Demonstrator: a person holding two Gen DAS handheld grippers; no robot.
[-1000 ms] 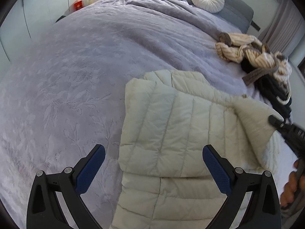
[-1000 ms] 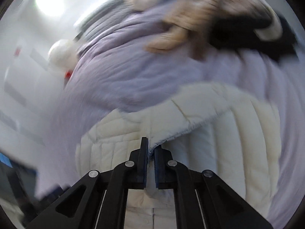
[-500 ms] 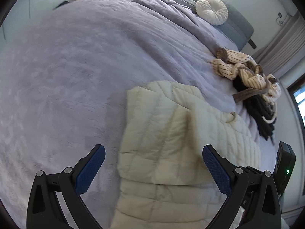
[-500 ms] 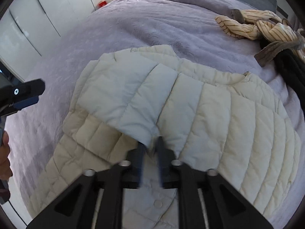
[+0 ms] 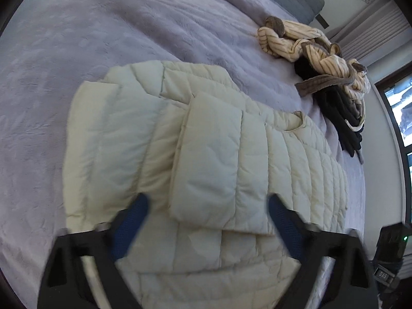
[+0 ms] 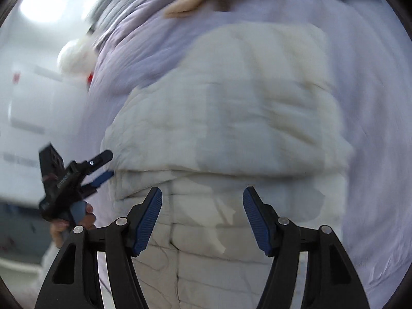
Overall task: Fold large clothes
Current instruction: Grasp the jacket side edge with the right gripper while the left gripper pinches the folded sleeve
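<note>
- Two grippers, left gripper (image 5: 207, 219) and right gripper (image 6: 202, 217), are hovering with ribbed blue pads spread wide, gripping nothing.
- One cream quilted jacket (image 5: 206, 154) is lying puffy on the plush lavender bedspread (image 5: 103, 38), both sleeves folded inward.
- Beyond, one striped knit heap (image 5: 309, 43) is sprawling.

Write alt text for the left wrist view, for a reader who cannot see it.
A cream quilted jacket lies on a lavender bedspread, both sleeves folded across its body, with the open left tongs poised over its lower part, gripping nothing. A heap of striped and black clothes sits further back on the right.
</note>
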